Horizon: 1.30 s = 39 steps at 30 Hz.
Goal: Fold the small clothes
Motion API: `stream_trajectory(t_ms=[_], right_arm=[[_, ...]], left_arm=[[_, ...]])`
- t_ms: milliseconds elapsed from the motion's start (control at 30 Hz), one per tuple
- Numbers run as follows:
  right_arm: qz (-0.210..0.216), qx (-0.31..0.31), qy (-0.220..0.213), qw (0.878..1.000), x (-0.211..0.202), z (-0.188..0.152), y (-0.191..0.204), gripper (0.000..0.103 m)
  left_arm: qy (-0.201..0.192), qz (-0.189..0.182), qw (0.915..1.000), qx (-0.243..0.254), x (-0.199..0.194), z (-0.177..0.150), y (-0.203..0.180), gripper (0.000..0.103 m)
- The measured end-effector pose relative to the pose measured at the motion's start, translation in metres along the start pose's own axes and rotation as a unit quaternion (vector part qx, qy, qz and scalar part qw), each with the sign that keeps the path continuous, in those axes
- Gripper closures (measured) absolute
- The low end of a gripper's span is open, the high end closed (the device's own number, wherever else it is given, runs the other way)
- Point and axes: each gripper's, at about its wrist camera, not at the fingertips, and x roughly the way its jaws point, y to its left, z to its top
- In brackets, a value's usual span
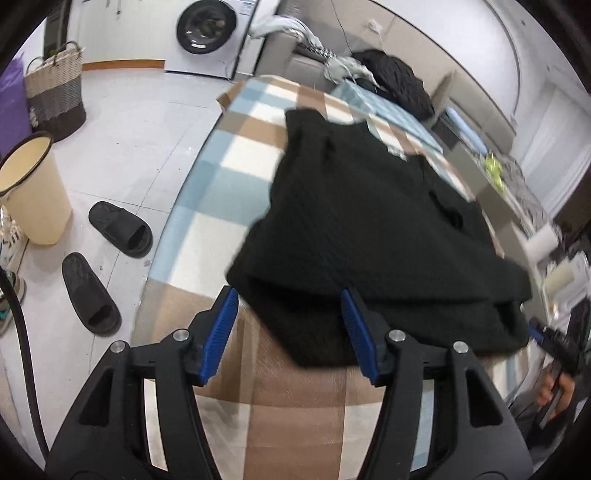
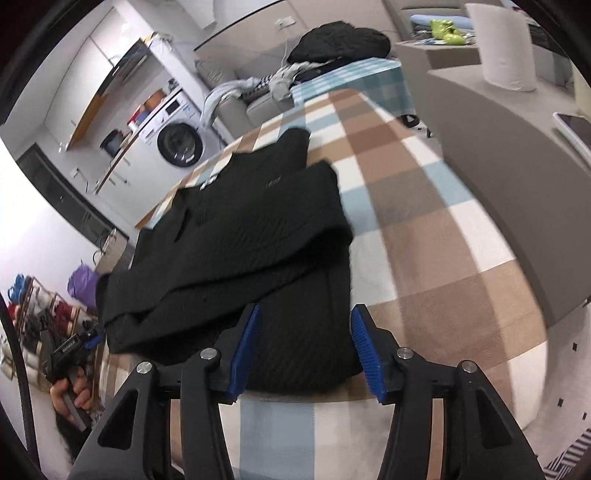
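Knitwear, a black ribbed garment [image 1: 369, 229], lies partly folded on a checked cloth over the worktop [image 1: 236, 155], its near hem close to the worktop's near edge and its long axis running from that edge toward the far one. One layer is already doubled over; in the right wrist view the upper fold [image 2: 236, 229] lies slantwise across the lower panel.

Both tongs sit at the near hem. The left tongs [image 1: 290, 332] stand about half open, blue pads apart, with the hem's left corner between them but not pinched. The right tongs [image 2: 301, 350] stand likewise about half open, the lower panel's edge between the pads, nothing gripped. Each holds nothing.

The garment lies straight ahead of both tongs, the two roughly equally near, one at each near corner.

Farther out: slippers [image 1: 122, 229] and a pale bin [image 1: 33, 192] on the floor, a woven basket [image 1: 55, 92], a washing machine [image 1: 207, 29], and a dark heap [image 2: 340, 40] beyond the far edge.
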Motion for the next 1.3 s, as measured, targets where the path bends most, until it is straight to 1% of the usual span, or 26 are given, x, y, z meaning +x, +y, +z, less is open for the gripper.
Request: stream_trajectory(t_ms=[33, 100, 167, 233, 300, 367, 400, 433, 467, 500, 533, 600, 867, 1000, 1033, 1100, 1167, 1200, 1233, 1267, 1300], right_arm=[[0.002, -0.005, 0.005, 1.000, 0.004, 0.000, 0.002, 0.051], [-0.007, -0.019, 0.010, 1.000, 0.010, 0.000, 0.007, 0.051], [-0.012, -0.024, 0.014, 1.000, 0.013, -0.001, 0.009, 0.051], [-0.006, -0.030, 0.015, 0.999, 0.011, -0.003, 0.011, 0.051], [-0.009, -0.037, 0.016, 0.999, 0.011, -0.004, 0.013, 0.051], [-0.006, -0.040, 0.017, 0.999, 0.013, -0.004, 0.013, 0.052], [-0.009, -0.043, 0.014, 0.999, 0.015, -0.003, 0.014, 0.053], [-0.011, -0.049, 0.010, 0.999, 0.017, -0.002, 0.016, 0.068], [-0.015, -0.056, 0.006, 0.998, 0.018, -0.002, 0.018, 0.084], [-0.024, -0.063, 0.005, 0.998, 0.020, -0.001, 0.019, 0.086], [-0.023, -0.065, -0.001, 0.998, 0.019, 0.000, 0.019, 0.093], [-0.030, -0.063, -0.013, 0.997, 0.016, 0.003, 0.017, 0.095], [-0.045, -0.048, -0.012, 0.998, 0.009, 0.008, 0.001, 0.096], [-0.044, -0.060, 0.006, 0.997, 0.012, 0.008, 0.005, 0.092], [-0.048, -0.060, 0.006, 0.997, 0.010, 0.009, 0.006, 0.088], [-0.043, -0.054, -0.005, 0.998, 0.003, 0.013, 0.004, 0.080], [-0.039, -0.046, -0.020, 0.998, -0.007, 0.016, 0.003, 0.067], [-0.030, -0.039, -0.029, 0.998, -0.013, 0.017, 0.002, 0.064], [-0.017, -0.031, -0.037, 0.999, -0.019, 0.018, 0.001, 0.059], [-0.007, -0.026, -0.042, 0.999, -0.023, 0.020, 0.001, 0.058], [0.001, -0.021, -0.046, 0.999, -0.025, 0.020, 0.002, 0.056]], left_arm=[[0.006, 0.003, 1.0000, 0.003, 0.004, -0.002, -0.003, 0.048], [0.019, 0.003, 0.9998, 0.010, 0.011, -0.005, -0.009, 0.048], [0.023, 0.003, 0.9996, 0.016, 0.015, -0.008, -0.014, 0.048], [0.023, -0.004, 0.9995, 0.022, 0.015, -0.012, -0.019, 0.048], [0.023, -0.013, 0.9992, 0.031, 0.015, -0.014, -0.025, 0.049], [0.020, -0.014, 0.9988, 0.042, 0.018, -0.016, -0.032, 0.066], [0.017, -0.006, 0.9988, 0.046, 0.019, -0.016, -0.034, 0.081], [0.014, -0.003, 0.9987, 0.050, 0.020, -0.016, -0.036, 0.087], [0.009, -0.005, 0.9988, 0.047, 0.020, -0.016, -0.036, 0.090], [0.007, -0.007, 0.9990, 0.044, 0.017, -0.015, -0.036, 0.091], [0.003, -0.007, 0.9989, 0.047, 0.015, -0.016, -0.037, 0.092], [0.001, -0.002, 0.9984, 0.056, 0.011, -0.018, -0.039, 0.092], [0.017, -0.014, 0.9971, 0.072, -0.007, -0.044, -0.046, 0.093], [0.019, -0.014, 0.9975, 0.066, -0.014, -0.048, -0.045, 0.089], [0.020, -0.008, 0.9976, 0.065, -0.015, -0.047, -0.046, 0.087], [0.019, -0.005, 0.9979, 0.062, -0.021, -0.045, -0.046, 0.084], [0.014, 0.000, 0.9983, 0.057, -0.028, -0.044, -0.043, 0.077], [0.008, 0.000, 0.9987, 0.051, -0.035, -0.042, -0.041, 0.072], [0.002, -0.003, 0.9990, 0.046, -0.040, -0.042, -0.037, 0.063], [-0.008, -0.008, 0.9992, 0.039, -0.047, -0.041, -0.033, 0.058], [-0.021, -0.013, 0.9993, 0.029, -0.054, -0.039, -0.029, 0.046]])
